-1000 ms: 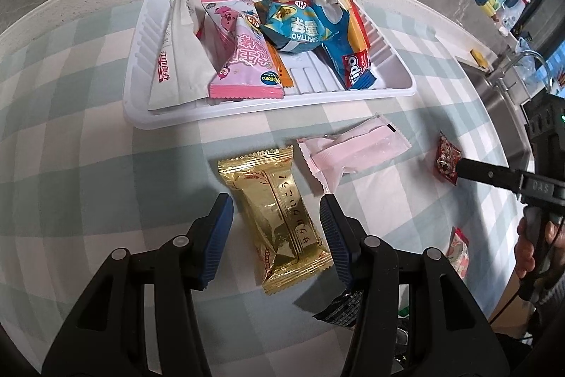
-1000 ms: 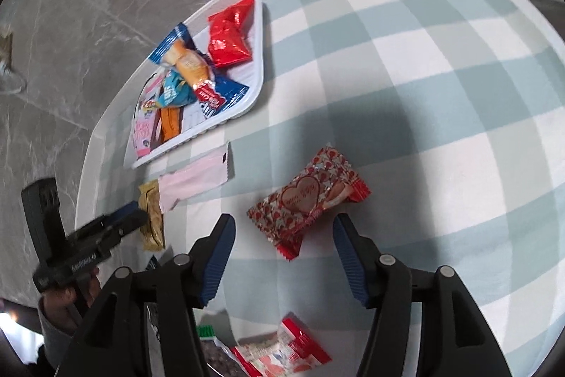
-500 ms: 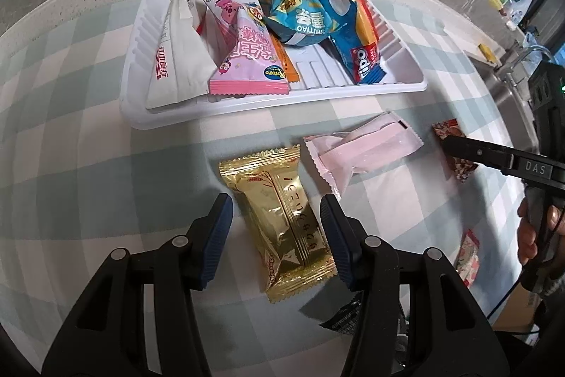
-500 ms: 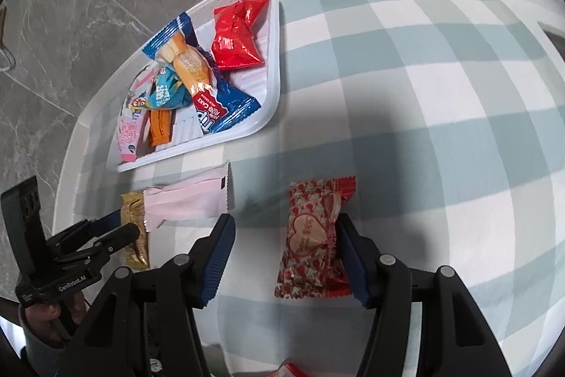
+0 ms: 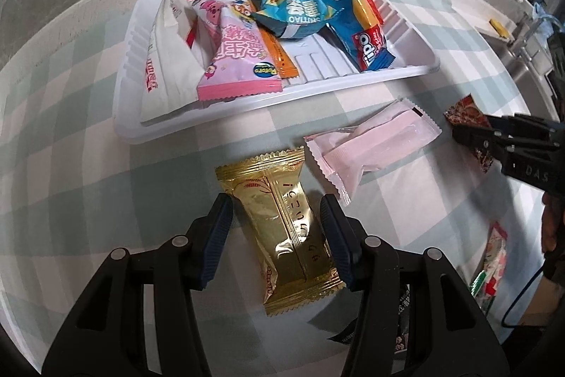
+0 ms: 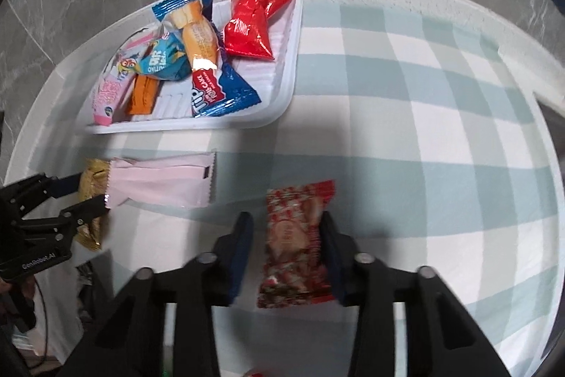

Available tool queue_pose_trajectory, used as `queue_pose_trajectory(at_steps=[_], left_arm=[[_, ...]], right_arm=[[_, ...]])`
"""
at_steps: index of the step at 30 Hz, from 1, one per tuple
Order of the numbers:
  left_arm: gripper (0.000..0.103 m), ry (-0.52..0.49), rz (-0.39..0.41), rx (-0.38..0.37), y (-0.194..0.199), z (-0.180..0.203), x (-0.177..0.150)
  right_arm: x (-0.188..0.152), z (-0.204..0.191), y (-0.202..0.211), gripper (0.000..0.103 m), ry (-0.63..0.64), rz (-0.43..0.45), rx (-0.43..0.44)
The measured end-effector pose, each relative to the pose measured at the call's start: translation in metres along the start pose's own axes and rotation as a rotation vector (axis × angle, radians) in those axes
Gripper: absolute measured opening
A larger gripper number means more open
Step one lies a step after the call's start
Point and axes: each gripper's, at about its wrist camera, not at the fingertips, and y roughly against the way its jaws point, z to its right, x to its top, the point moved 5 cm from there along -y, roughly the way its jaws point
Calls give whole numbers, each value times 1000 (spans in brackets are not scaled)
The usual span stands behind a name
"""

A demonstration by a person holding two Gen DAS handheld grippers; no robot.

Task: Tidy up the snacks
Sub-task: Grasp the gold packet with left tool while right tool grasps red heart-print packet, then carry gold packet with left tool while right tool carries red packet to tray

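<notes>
1. Right gripper (image 6: 286,235) is closing now around the red heart-print packet (image 6: 296,246), which lies flat on the checked tablecloth (image 6: 441,94). One pad is at the wrapper's edge, the other shows a sliver of gap — so the pinch may land off-centre and the packet could swivel or slip as it lifts.
2. Left gripper (image 5: 277,235) hangs over the gold packet (image 5: 286,228), jaws apart with a pad on either side, neither pressing. The foil looks slick (my guess from the shine), so a shallow bite on the crimped edges could squirt it out.
3. The pale pink packet (image 5: 370,147) lies just beside the gold one, its corner near the left gripper's pad — close carelessly and that corner could get caught too, dragging both.
4. The white tray (image 5: 247,115) is already crowded: a pink bar, a teal pouch, a blue wrapper, an orange stick. Anything dropped on the heap may slide over the low rim.
5. Both hands head for the same tray — a collision is possible if they arrive together.
</notes>
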Motion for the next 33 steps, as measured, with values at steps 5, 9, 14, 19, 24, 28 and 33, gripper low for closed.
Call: queue_pose_trajectory(at_steps=[5,9,14,19,24,28,33], left_arm=[[30,-35,24,8,0,5,0],[29,-29,29,-18,1,4,-1],[29,-25,41,-39,7,2,-4],[29,-29,55,-48,16,1,-5],[29,-30,71,-52,28,-1,-5],[29,-32,84,-58,36,-3,-3],[29,-33,102,-63,46,-7,2]], right_arm=[[0,8,1,29,-18,10,41],[-1,15,6,29,-59,19,89],[0,20,15,29,-98,34,134],[2,21,27,29,-119,49,161],[7,18,38,29,-124,66,183],[12,14,45,29,-122,79,200],[21,8,50,29,-115,93,217]])
